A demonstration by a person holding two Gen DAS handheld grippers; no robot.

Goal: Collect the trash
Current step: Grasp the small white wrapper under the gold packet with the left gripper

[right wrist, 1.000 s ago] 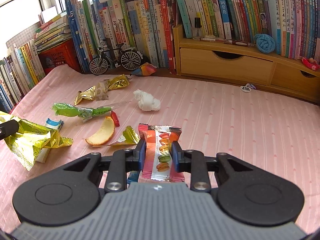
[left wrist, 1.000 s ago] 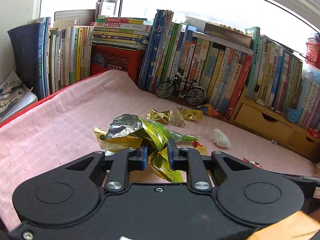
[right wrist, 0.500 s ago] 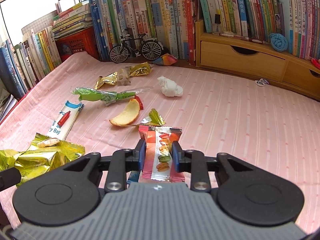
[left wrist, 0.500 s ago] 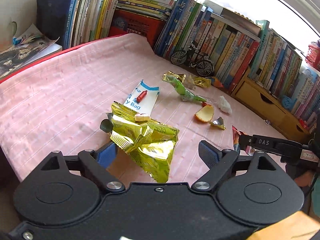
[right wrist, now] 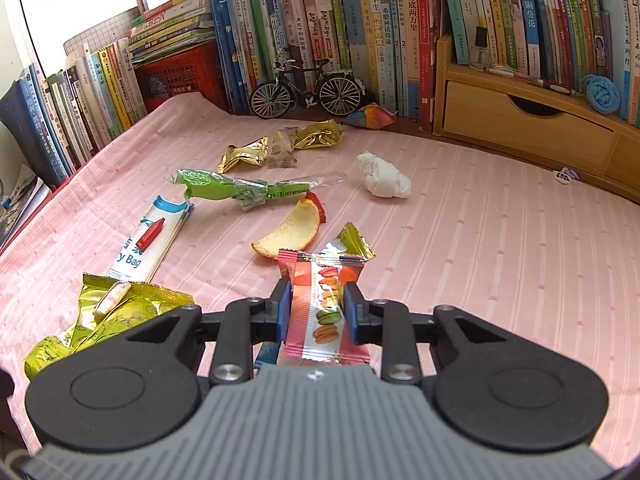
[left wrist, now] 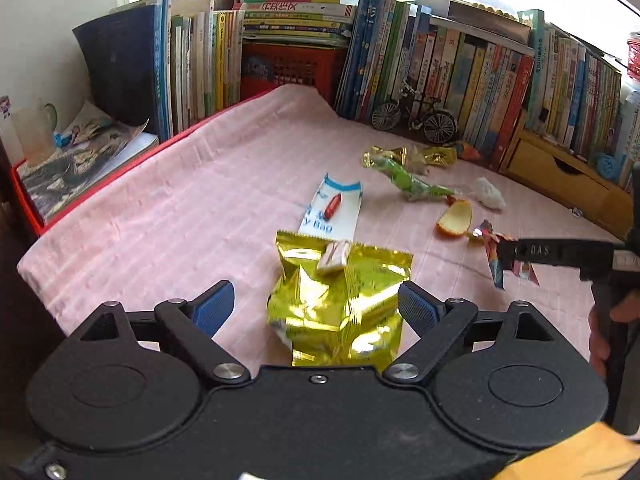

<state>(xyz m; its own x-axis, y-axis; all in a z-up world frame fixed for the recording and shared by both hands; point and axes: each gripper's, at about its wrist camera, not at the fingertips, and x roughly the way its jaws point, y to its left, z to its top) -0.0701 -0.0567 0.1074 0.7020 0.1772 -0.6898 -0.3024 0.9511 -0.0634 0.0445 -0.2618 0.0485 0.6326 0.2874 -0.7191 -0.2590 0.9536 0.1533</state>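
Note:
My left gripper point(left wrist: 316, 304) is open, its blue pads either side of a crumpled gold snack bag point(left wrist: 340, 304) that lies on the pink cloth point(left wrist: 180, 208). A small white candy wrapper point(left wrist: 334, 257) rests on the bag. My right gripper point(right wrist: 316, 306) is shut on a red macaron wrapper point(right wrist: 320, 304), held above the cloth; the same wrapper point(left wrist: 496, 258) shows at the right of the left wrist view. Scattered further back: a white-blue bag with a red piece point(right wrist: 150, 236), a green wrapper point(right wrist: 224, 190), a fruit peel point(right wrist: 292, 230), gold wrappers point(right wrist: 280, 144), a tissue wad point(right wrist: 382, 180).
Rows of books point(right wrist: 360, 32) line the back and left. A model bicycle point(right wrist: 306, 88) and a red crate point(right wrist: 180, 76) stand before them, a wooden drawer unit point(right wrist: 528, 124) at the right. The cloth's near-left edge point(left wrist: 44, 280) drops off. A hand point(left wrist: 608, 328) holds the right gripper.
My left gripper opened and let go of the gold snack bag, which now lies on the cloth. The right gripper kept its hold on the macaron wrapper and drew nearer.

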